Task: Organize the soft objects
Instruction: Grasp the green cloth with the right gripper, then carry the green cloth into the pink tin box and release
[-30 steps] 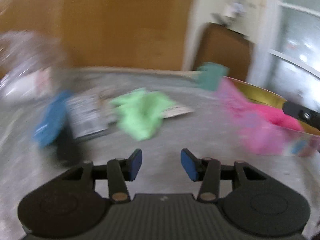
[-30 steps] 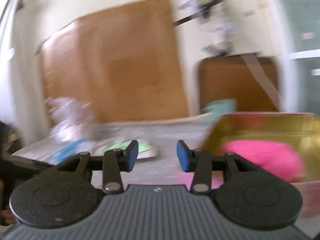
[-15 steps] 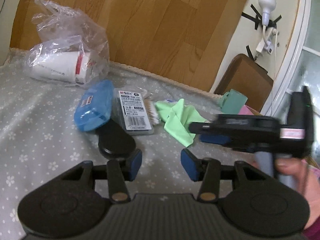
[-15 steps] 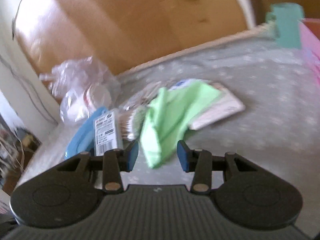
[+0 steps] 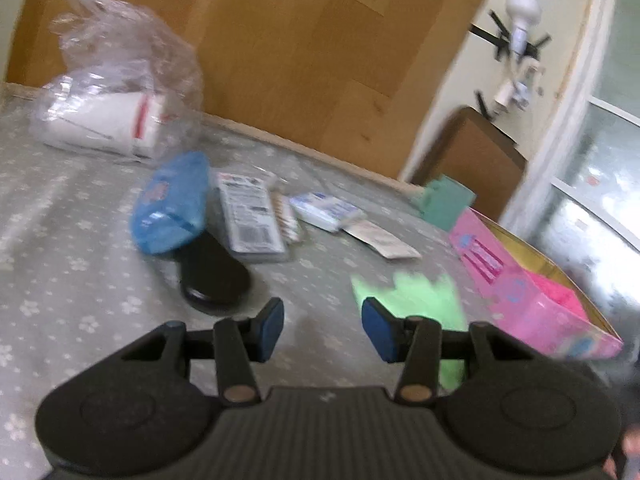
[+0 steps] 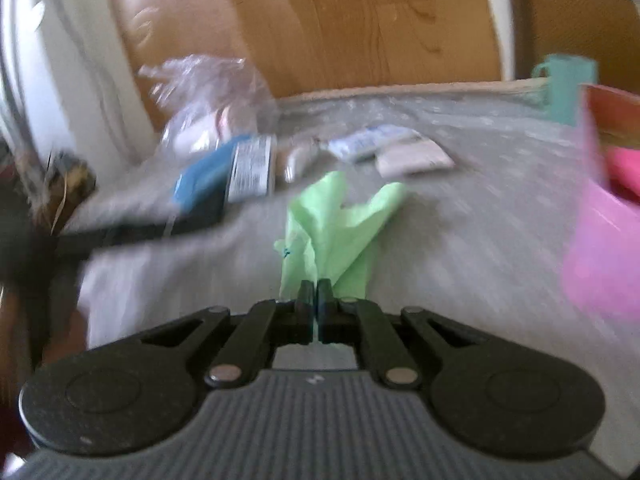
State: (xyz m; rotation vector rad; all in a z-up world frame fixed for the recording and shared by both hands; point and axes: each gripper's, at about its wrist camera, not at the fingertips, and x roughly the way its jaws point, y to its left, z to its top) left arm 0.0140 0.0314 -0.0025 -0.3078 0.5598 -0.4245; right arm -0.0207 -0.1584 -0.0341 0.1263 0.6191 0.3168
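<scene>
Green cloth (image 6: 340, 224) now off the clutter, in right tool (image 6: 316, 300)

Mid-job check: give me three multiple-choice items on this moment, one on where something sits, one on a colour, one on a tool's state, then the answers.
1. Where does the pink box sit relative to the blue pouch in the left wrist view?
A. To its right
B. To its left
C. Under it

2. What colour is the cloth in the right tool?
A. Red
B. Light green
C. White

3. How is the left tool set?
A. Clamped on the cloth
B. Clamped on the pouch
C. Open, holding nothing

Answers:
1. A: the box lies at the right edge, the pouch left of centre.
2. B: light green fabric fans out from the closed pads, which have just been closing on it.
3. C: its blue pads stand apart with only tablecloth between them.
</scene>
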